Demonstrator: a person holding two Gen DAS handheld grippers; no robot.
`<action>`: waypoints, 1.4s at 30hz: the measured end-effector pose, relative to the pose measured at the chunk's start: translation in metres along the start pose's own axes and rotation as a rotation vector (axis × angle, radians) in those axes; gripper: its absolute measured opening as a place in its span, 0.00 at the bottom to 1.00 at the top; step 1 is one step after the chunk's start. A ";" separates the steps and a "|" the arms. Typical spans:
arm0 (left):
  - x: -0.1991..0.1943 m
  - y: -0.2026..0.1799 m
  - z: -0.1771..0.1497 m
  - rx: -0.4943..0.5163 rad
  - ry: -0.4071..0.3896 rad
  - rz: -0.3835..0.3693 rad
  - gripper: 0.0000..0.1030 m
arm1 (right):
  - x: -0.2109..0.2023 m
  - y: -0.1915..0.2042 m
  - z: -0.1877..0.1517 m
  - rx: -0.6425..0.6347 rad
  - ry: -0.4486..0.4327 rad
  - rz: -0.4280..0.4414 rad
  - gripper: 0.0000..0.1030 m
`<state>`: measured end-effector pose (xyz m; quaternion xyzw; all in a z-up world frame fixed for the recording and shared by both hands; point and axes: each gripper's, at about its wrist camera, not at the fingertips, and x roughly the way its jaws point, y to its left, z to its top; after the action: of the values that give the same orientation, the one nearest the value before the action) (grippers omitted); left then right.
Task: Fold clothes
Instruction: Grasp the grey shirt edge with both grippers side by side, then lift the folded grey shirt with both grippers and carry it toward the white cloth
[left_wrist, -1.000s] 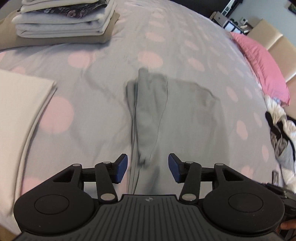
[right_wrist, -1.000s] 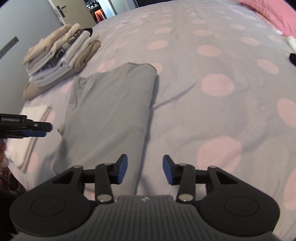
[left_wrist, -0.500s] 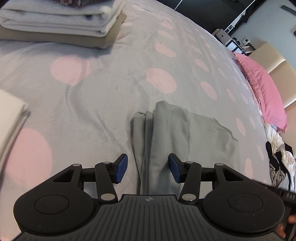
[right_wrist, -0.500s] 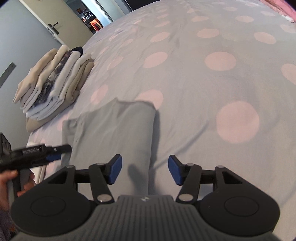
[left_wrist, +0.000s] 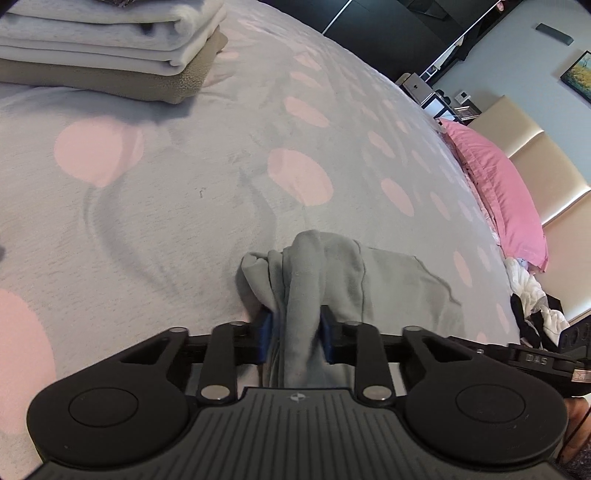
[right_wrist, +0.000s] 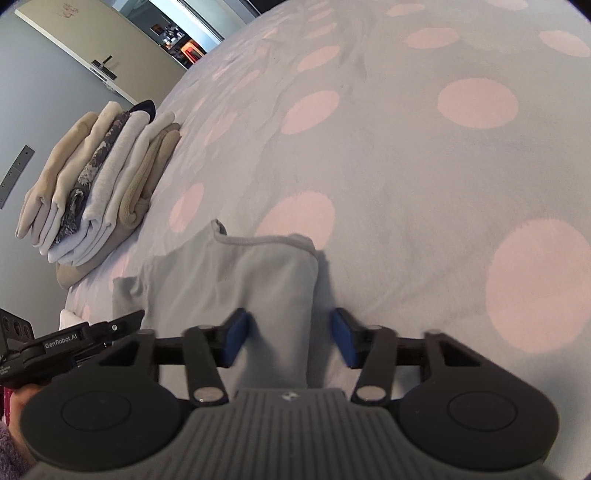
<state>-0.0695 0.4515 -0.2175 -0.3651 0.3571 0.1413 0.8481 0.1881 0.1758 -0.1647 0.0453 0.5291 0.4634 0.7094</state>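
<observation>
Our left gripper (left_wrist: 295, 338) has just pinched the grey garment (left_wrist: 332, 266); right gripper (right_wrist: 290, 338) straddles its edge, fingers wide, so folding can begin.

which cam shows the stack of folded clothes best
The right wrist view. There the stack of folded clothes shows whole, at the bed's far left edge, its beige, white and patterned layers each distinct. The left wrist view catches only its lower layers at the top left corner; the frame edge cuts off the rest.
</observation>
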 end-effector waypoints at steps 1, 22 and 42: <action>-0.001 -0.001 0.000 0.005 -0.004 0.001 0.15 | 0.001 -0.001 0.001 0.007 -0.002 0.017 0.29; -0.134 -0.068 -0.034 0.127 -0.246 0.074 0.10 | -0.091 0.081 -0.023 -0.222 -0.239 0.068 0.12; -0.311 -0.037 -0.067 0.026 -0.694 0.217 0.10 | -0.091 0.257 -0.001 -0.479 -0.238 0.387 0.12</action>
<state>-0.3044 0.3845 -0.0099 -0.2443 0.0863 0.3414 0.9035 0.0297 0.2575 0.0419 0.0308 0.3001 0.6922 0.6557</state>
